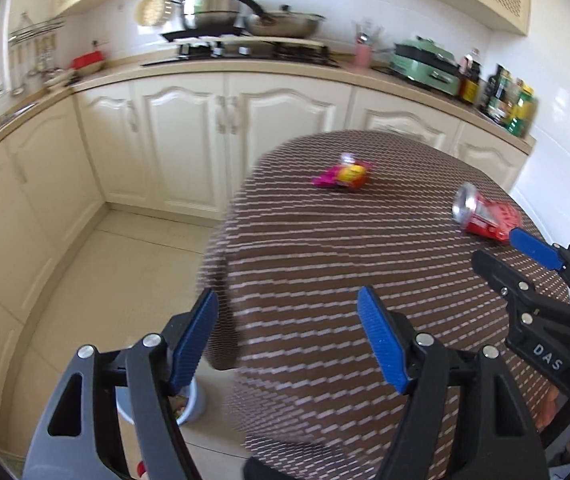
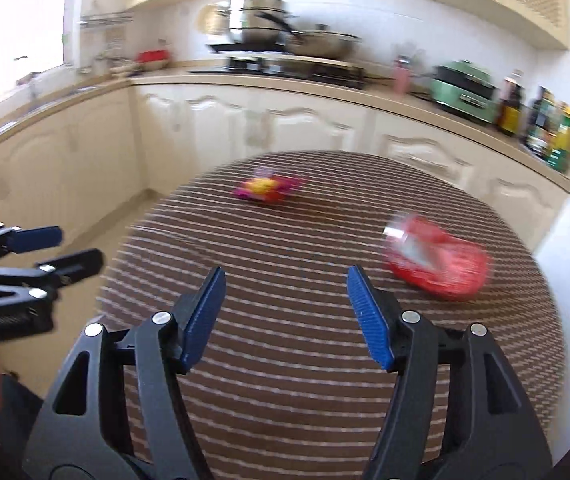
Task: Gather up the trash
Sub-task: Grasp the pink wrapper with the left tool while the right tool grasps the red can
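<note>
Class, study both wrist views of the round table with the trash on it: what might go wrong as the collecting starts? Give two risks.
1. The crushed red drinks can lies on its side near the edge of the brown striped round table; a nudge may roll it off.
2. The crumpled pink and yellow wrapper is low and flat; the open jaws of the left gripper may slide over it.

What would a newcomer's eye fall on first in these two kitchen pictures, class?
Probably the crushed red can lying on its side near the right edge of the round table with its brown striped cloth. Next, the pink and yellow wrapper farther back toward the cabinets. Both the left gripper and right gripper hang over the table with jaws open and empty.
</note>
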